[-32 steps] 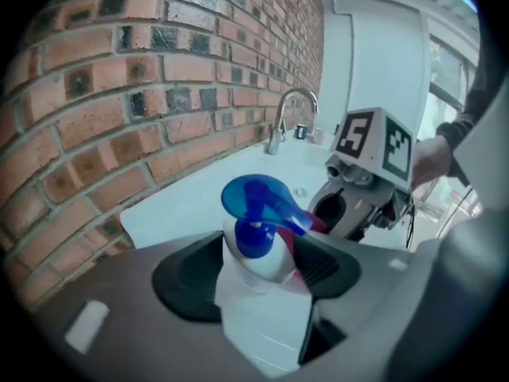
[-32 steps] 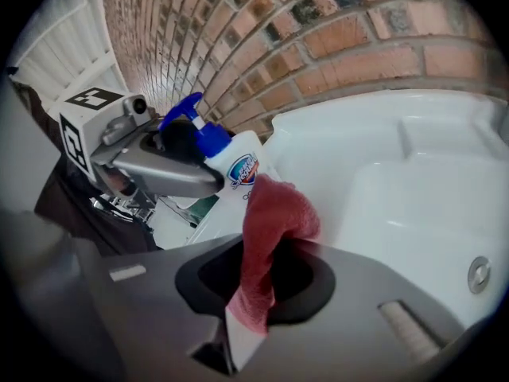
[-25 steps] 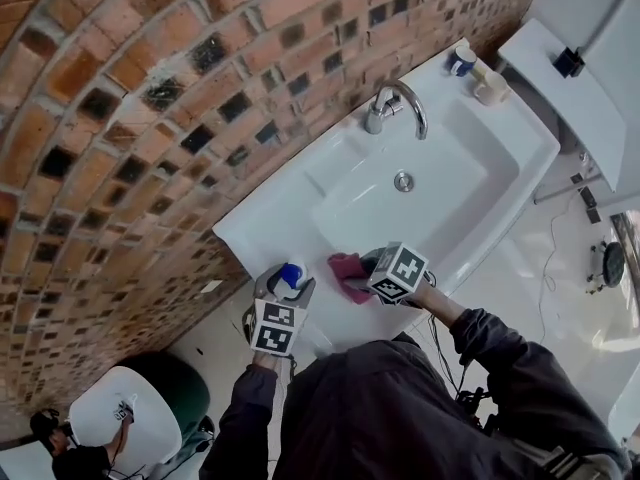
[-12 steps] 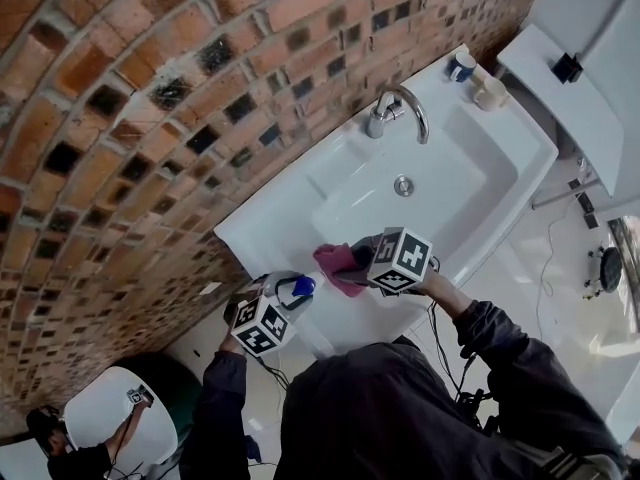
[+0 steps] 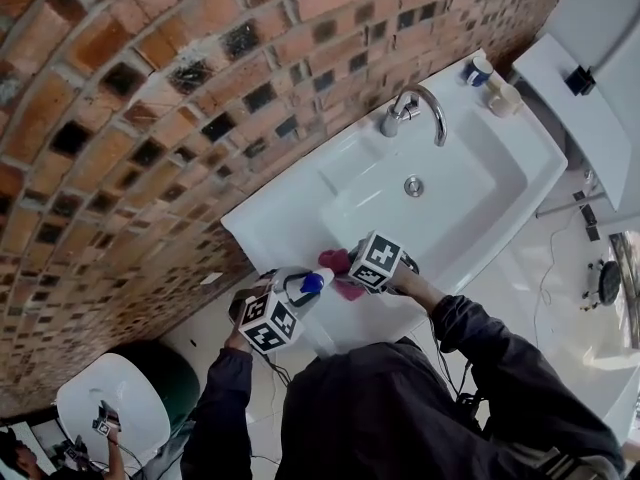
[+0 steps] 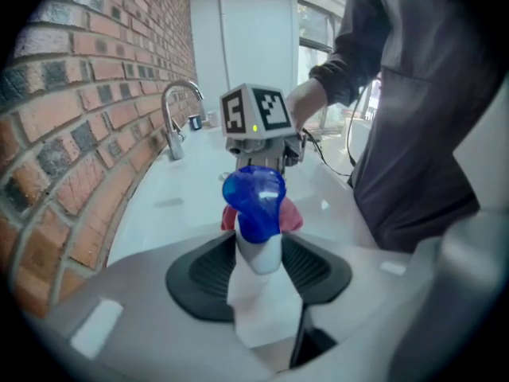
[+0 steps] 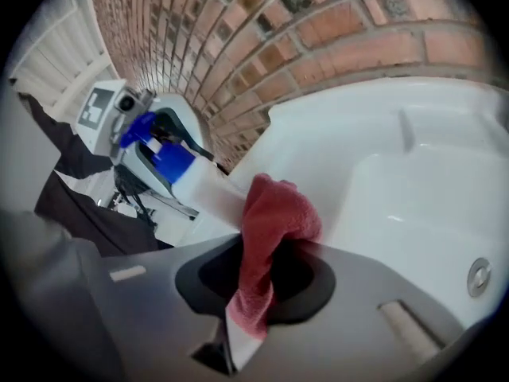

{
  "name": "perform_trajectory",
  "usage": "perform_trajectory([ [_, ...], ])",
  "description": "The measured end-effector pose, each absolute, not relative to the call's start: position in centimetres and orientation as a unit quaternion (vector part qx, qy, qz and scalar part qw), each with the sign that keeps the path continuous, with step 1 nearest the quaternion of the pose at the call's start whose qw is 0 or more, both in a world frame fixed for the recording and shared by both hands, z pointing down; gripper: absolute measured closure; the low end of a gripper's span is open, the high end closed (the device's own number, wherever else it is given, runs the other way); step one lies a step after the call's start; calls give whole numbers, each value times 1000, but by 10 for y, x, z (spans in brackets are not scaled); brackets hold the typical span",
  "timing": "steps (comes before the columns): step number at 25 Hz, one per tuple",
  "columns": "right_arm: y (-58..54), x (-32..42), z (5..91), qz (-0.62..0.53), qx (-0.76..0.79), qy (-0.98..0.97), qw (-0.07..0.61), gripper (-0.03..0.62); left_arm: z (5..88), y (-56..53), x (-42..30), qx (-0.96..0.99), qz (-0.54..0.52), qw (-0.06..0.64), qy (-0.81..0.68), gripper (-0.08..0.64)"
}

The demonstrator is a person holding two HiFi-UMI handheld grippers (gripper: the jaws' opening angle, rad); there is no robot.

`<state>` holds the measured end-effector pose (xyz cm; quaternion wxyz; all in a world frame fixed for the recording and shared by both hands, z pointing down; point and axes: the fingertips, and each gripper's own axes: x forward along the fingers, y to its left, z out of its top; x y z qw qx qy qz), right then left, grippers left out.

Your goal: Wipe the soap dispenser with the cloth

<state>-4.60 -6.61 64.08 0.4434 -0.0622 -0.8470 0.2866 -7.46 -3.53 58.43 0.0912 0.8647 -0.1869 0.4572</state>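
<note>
Over the front edge of the white sink, the left gripper clamps the blue-topped soap dispenser; just beside it, the right gripper pinches a bunched red cloth.

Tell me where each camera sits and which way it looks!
Head view: on the person's head, looking steeply down at the sink by the brick wall; the left gripper, right gripper and dark clothing show.
Left gripper view: on the left gripper, looking along its jaws at the soap dispenser they hold; dark clothing at right.
Right gripper view: on the right gripper, looking along its jaws at the cloth they pinch; dark clothing at left.
Shared: each gripper view shows the other gripper; all show the sink.
</note>
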Motion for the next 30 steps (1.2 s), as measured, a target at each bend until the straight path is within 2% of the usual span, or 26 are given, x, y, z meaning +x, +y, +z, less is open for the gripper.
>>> perform_trajectory([
  [7, -69, -42, 650, 229, -80, -843, 479, 529, 585, -35, -75, 859, 460, 98, -199, 369],
  [11, -84, -45, 619, 141, -83, -865, 475, 529, 581, -42, -85, 843, 448, 122, -270, 341],
  [14, -91, -52, 596, 56, -102, -878, 465, 529, 574, -35, -95, 827, 420, 169, -332, 342],
  [17, -80, -56, 583, 26, -128, -879, 459, 529, 560, -23, -99, 813, 369, 230, -388, 406],
  [21, -69, -53, 582, -4, -127, -872, 473, 529, 554, -16, -84, 811, 299, 283, -417, 410],
  [30, -28, -39, 581, 20, -137, -872, 470, 529, 554, -39, -66, 821, 313, 253, -405, 388],
])
